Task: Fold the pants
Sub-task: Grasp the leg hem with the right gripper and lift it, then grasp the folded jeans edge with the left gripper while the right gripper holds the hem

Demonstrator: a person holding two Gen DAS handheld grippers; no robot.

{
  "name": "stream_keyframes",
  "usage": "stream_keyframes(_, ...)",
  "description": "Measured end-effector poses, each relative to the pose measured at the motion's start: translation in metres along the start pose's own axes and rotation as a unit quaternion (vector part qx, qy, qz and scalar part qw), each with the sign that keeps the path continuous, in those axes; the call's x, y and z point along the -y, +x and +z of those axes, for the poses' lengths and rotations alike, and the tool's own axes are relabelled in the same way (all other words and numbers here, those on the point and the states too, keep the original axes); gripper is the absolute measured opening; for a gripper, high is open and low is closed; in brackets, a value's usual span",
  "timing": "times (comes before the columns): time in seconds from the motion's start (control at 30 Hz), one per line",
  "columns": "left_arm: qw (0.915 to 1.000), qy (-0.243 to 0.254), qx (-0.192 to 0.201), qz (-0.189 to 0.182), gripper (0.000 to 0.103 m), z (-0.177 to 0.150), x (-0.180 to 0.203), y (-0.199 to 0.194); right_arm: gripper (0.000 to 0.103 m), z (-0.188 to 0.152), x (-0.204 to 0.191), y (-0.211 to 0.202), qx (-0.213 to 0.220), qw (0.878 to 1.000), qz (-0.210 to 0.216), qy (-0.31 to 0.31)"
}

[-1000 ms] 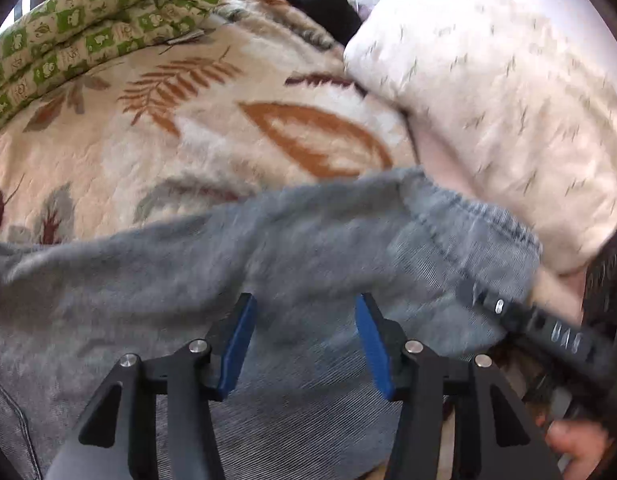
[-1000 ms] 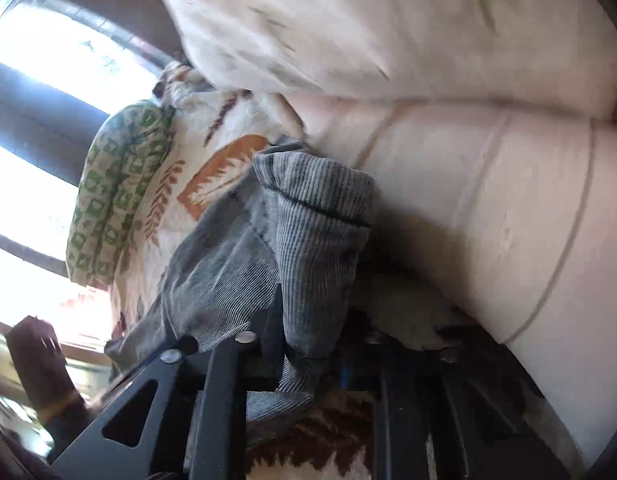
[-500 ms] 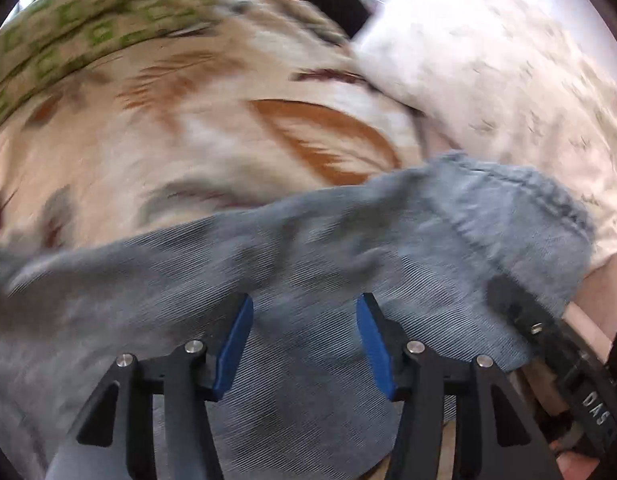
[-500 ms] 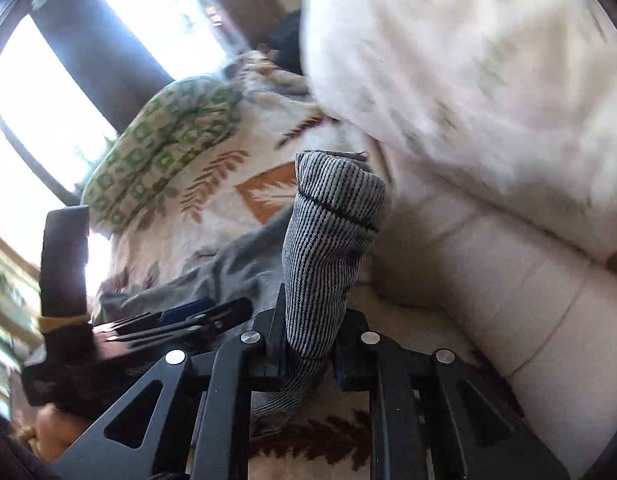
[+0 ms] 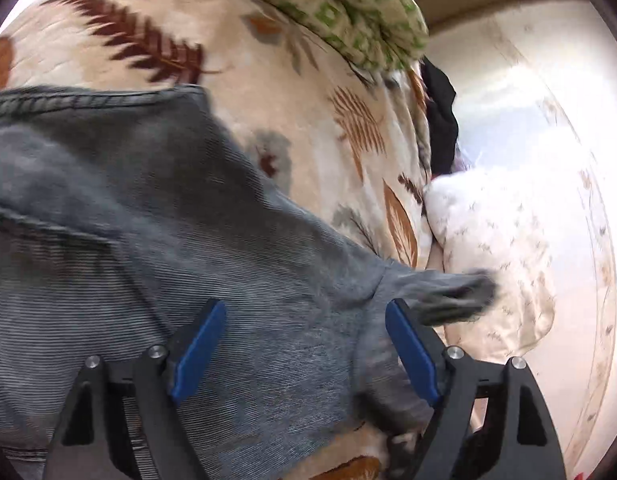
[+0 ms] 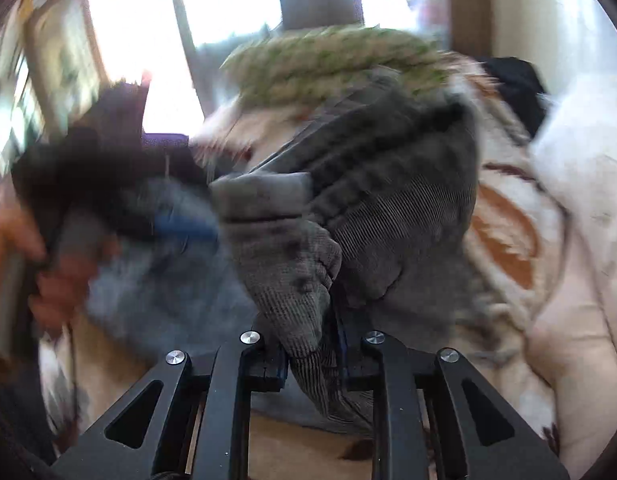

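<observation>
Grey corduroy pants (image 5: 156, 216) lie spread on a leaf-print bedspread (image 5: 292, 120). My left gripper (image 5: 304, 344) is open, its blue pads (image 5: 196, 352) wide apart just above the cloth, holding nothing. My right gripper (image 6: 312, 356) is shut on a bunched end of the pants (image 6: 292, 280) and holds it lifted, so the leg (image 6: 392, 216) hangs folded over toward the rest of the garment. In the right wrist view the left gripper (image 6: 180, 226) shows blurred at the left with the hand that holds it.
A green-patterned folded quilt (image 5: 332, 8) lies at the far side of the bed. A white pillow (image 5: 492, 248) sits at the right, with a black garment (image 5: 440, 120) beyond it. Windows (image 6: 228, 40) are behind the bed.
My right gripper has swung the held pant end up and over toward the left, its view turning from the pillow to the window. My left gripper has shifted left along the pants and stayed open.
</observation>
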State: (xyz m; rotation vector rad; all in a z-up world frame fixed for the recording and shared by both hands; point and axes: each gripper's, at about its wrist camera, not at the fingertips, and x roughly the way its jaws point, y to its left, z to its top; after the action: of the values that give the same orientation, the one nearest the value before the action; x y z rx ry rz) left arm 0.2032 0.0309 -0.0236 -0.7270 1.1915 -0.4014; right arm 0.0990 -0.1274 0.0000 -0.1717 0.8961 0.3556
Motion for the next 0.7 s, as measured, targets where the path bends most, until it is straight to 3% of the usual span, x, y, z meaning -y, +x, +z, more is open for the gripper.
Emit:
stream_keyframes(0.03, 1.0000, -0.003, -0.001, -0.001, 0.087, 0.000, -0.002, 0.002, 0.030, -0.004, -0.008, 0.008, -0.009, 1.000, -0.005, -0.018)
stream_keyframes(0.1, 1.0000, 0.001, -0.005, -0.008, 0.087, -0.003, -0.006, 0.003, 0.033, -0.014, -0.020, 0.018, -0.021, 0.998, -0.009, -0.052)
stream_keyframes(0.23, 0.9991, 0.041, 0.004, 0.012, 0.090, -0.009, 0.009, 0.009, 0.058, -0.026, -0.037, 0.013, -0.002, 0.994, -0.015, -0.106)
stream_keyframes(0.33, 0.9951, 0.081, 0.018, 0.054, 0.088, -0.009, 0.025, 0.013, 0.057, -0.031, -0.044, 0.007, 0.008, 0.992, -0.025, -0.127)
stream_keyframes(0.4, 0.9888, 0.120, 0.032, 0.083, 0.085, -0.009, 0.039, 0.013, 0.044, -0.035, -0.046, 0.002, 0.019, 0.991, -0.032, -0.130)
stream_keyframes(0.47, 0.9819, 0.151, 0.024, 0.111, 0.073, -0.006, 0.054, 0.026, 0.030, -0.035, -0.044, 0.000, 0.020, 0.991, -0.030, -0.129)
stream_keyframes(0.53, 0.9773, 0.162, -0.002, 0.136, 0.053, -0.002, 0.060, 0.048, 0.028, -0.034, -0.044, 0.000, 0.019, 0.991, -0.028, -0.129)
stream_keyframes(0.57, 0.9743, 0.164, -0.007, 0.155, 0.051, -0.001, 0.060, 0.055, 0.028, -0.035, -0.044, 0.000, 0.019, 0.991, -0.026, -0.130)
stream_keyframes(0.67, 0.9711, 0.165, 0.004, 0.173, 0.033, -0.002, 0.059, 0.054, 0.027, -0.035, -0.045, -0.006, 0.027, 0.991, -0.011, -0.128)
stream_keyframes(0.7, 0.9717, 0.161, 0.010, 0.173, 0.021, -0.002, 0.057, 0.049, 0.027, -0.036, -0.044, -0.010, 0.032, 0.992, 0.000, -0.126)
